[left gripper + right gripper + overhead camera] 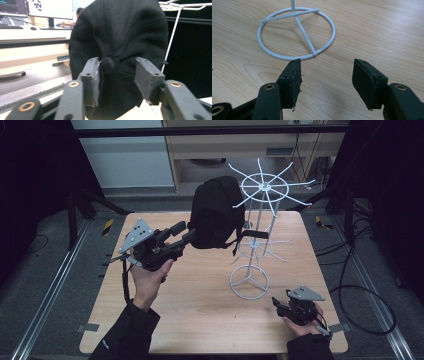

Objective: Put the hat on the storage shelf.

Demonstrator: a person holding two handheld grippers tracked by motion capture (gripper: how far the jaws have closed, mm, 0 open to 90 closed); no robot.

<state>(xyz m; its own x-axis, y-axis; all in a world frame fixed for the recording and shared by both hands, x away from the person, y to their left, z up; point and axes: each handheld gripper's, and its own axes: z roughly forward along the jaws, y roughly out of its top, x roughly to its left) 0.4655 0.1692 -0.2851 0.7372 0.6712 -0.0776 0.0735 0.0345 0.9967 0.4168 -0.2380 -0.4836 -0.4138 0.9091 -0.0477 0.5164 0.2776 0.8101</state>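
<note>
Black cap (216, 212) hangs on white wire rack (260, 187), above table (200, 290). Left gripper (117, 72) at cap's back, jaws parted, left pad touching cap's button, right pad clear. Right gripper (325, 75) jaws apart, empty, near rack's ring base.

I can read no text anywhere; the monitor (50, 8) behind my black cap (117, 50) shows only blurred dark marks.
</note>
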